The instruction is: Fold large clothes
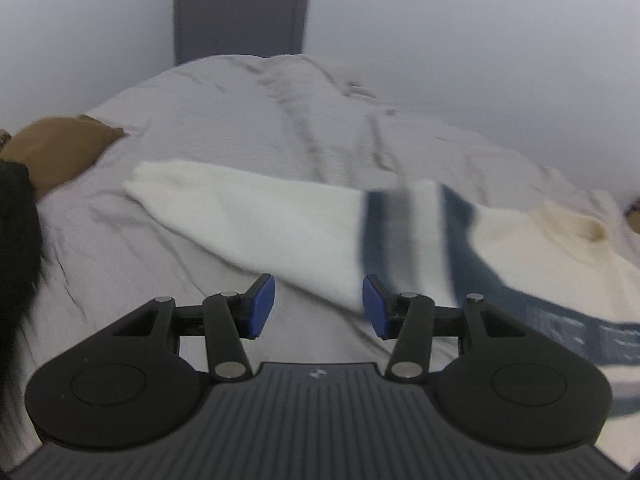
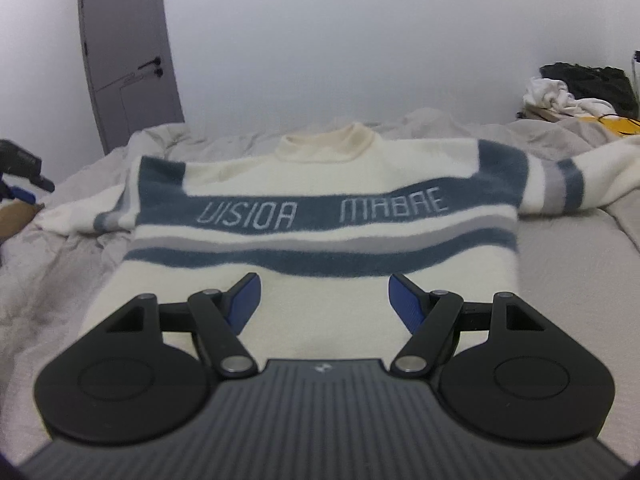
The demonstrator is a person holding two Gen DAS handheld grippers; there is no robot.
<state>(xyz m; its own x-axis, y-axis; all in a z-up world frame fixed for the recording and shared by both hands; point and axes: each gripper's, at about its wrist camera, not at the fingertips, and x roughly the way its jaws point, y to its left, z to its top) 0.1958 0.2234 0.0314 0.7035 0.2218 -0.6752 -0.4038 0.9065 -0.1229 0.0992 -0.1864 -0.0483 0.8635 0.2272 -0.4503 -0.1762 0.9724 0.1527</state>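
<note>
A cream sweater (image 2: 320, 184) with blue and grey stripes and white lettering lies flat, front up, on the bed, collar toward the far wall, both sleeves spread out. My right gripper (image 2: 324, 300) is open and empty, hovering over the sweater's lower body. In the left wrist view the sweater's left sleeve (image 1: 256, 216) stretches across the sheet, cuff to the left. My left gripper (image 1: 319, 306) is open and empty, just above the sleeve's near edge. The left gripper also shows in the right wrist view (image 2: 20, 176) at the far left edge.
The bed is covered by a wrinkled light grey sheet (image 1: 248, 112). A brown pillow (image 1: 60, 148) lies at the left. A grey door (image 2: 128, 52) stands in the far wall. A pile of clothes (image 2: 576, 92) sits at the far right.
</note>
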